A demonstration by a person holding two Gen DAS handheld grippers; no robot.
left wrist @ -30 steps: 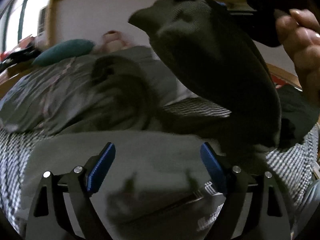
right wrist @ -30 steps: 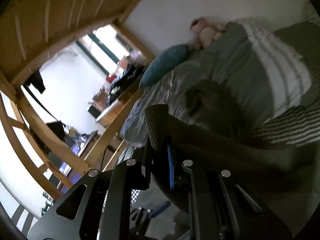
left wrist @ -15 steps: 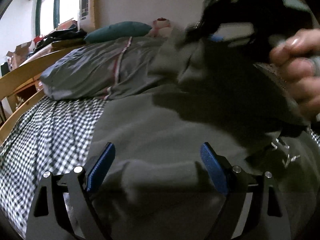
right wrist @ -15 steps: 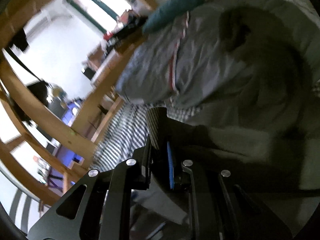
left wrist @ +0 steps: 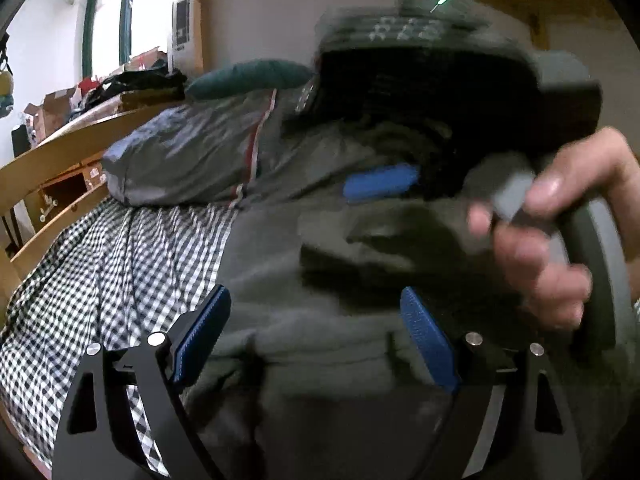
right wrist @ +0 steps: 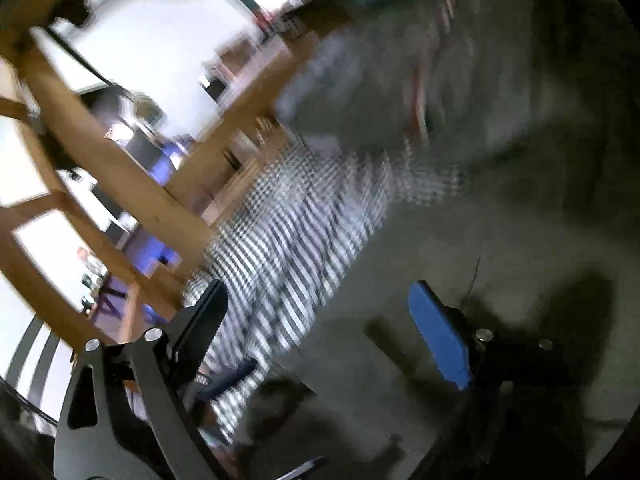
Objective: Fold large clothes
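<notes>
We're looking at the grey-green garment [left wrist: 320,280], prob. a sweatshirt, lying on the bed w/ its bulk spread across the checked sheet [left wrist: 100,280]. A thick folded band is running across it just past the left gripper [left wrist: 316,336], and beyond that band a layer is sitting doubled over, a bit rumpled. It's looking heavy and soft, matte, no print visible from here.

What we're worrying about: the right gripper [right wrist: 320,332] has just been opening, jaws now spread wide w/ nothing between them, cloth only lying underneath. So the doubled-over layer is resting on its own weight. If we're pulling the right gripper back low across the fabric, a finger could be snagging the fold and dragging it askew. Thick cloth also tends to be springing back at the crease, so the fold may be creeping open before we press it.

The left gripper is also spread, empty, hovering over the band w/o pinching it. In the left wrist view the right tool is hanging close above the garment, the person's hand [left wrist: 540,252] gripping its handle; both tools are working in a tight spot, so we're risking a bump.

Right wrist view is badly blurred; can't judge edge alignment there. Further out, a grey duvet [left wrist: 188,156] and teal pillow [left wrist: 248,78] are crowding the far end, leaving less flat room for the next fold.
</notes>
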